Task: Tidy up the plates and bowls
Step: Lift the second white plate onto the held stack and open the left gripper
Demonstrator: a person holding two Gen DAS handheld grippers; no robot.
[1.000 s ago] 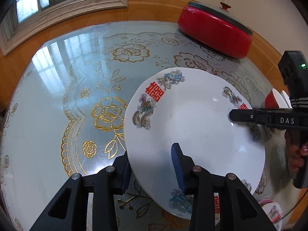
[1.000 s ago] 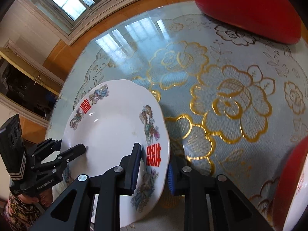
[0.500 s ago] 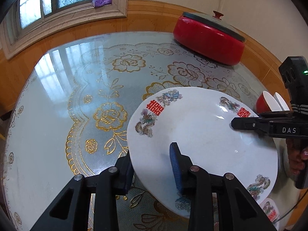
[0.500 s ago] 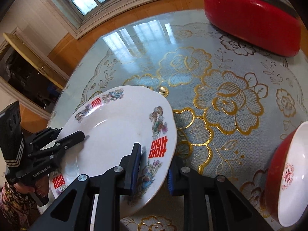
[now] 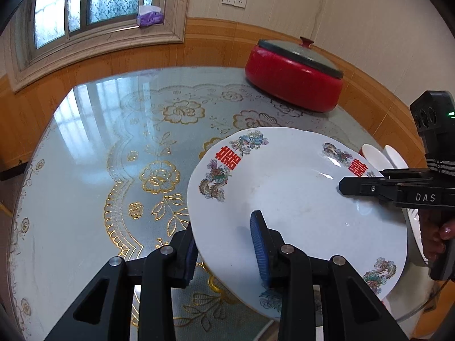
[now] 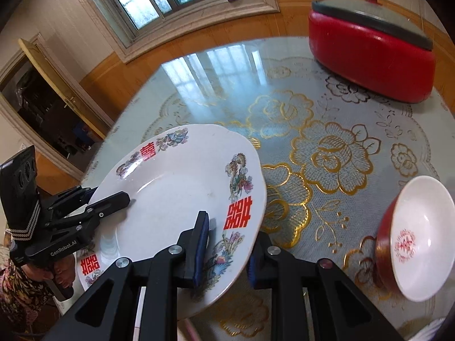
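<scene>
A large white plate [image 5: 298,199] with red characters and dragon prints hangs tilted above the table, held from two sides. My left gripper [image 5: 224,236] is shut on its near rim, one blue pad on top and one beneath. My right gripper [image 6: 230,236] is shut on the opposite rim beside a red character. In the left wrist view, the right gripper [image 5: 344,183] reaches in from the right; the right wrist view shows the left gripper [image 6: 125,197] at the plate's far-left edge. A red bowl [image 6: 418,244] with a white inside leans on the table at the right.
A red pot with a grey lid [image 5: 295,76] stands at the back right of the round glass-topped table [image 5: 113,142], over a gold floral cloth. Bowls [image 5: 372,156] show behind the plate's right rim. A purple tissue box [image 5: 149,17] sits on the window sill.
Both grippers have risen with the plate between them. The plate now sits higher over the table and lies flatter, and more of the wall and window shows.
</scene>
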